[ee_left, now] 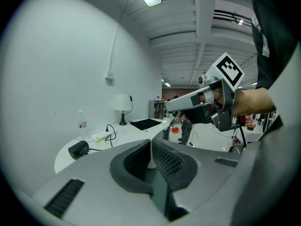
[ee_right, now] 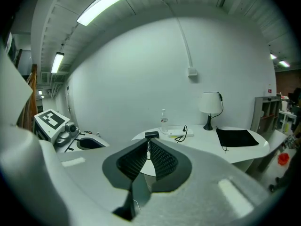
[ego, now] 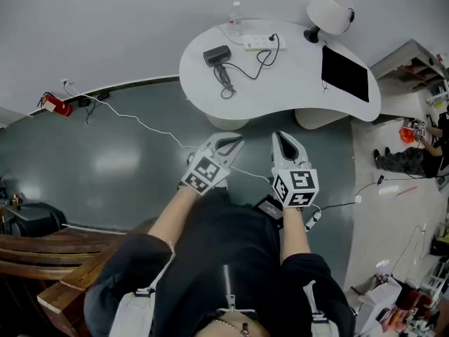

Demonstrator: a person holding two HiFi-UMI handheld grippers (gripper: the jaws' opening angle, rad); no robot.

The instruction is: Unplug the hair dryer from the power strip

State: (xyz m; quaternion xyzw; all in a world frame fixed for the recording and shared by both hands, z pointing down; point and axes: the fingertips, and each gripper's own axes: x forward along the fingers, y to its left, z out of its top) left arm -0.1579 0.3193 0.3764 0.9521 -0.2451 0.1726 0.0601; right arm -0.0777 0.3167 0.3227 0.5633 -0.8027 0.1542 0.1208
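Observation:
A black hair dryer [ego: 217, 55] lies on the white table [ego: 295, 93], and its black cord loops over to a plug in the white power strip [ego: 264, 43] behind it. Both grippers hang in the air in front of the table, well short of it. My left gripper [ego: 229, 143] is shut with nothing between its jaws, and so is my right gripper [ego: 282, 139]. In the left gripper view the hair dryer [ee_left: 78, 149] and the power strip [ee_left: 99, 136] sit far ahead to the left. In the right gripper view the hair dryer [ee_right: 151, 135] and the power strip [ee_right: 177, 133] lie straight ahead.
On the table also stand a water bottle [ego: 234, 21], a white lamp [ego: 330, 11] and a black mat [ego: 344, 72]. A white cable [ego: 151, 126] runs across the dark floor. A wooden bench [ego: 42, 255] is at the left, and a person [ego: 410, 153] sits at the far right.

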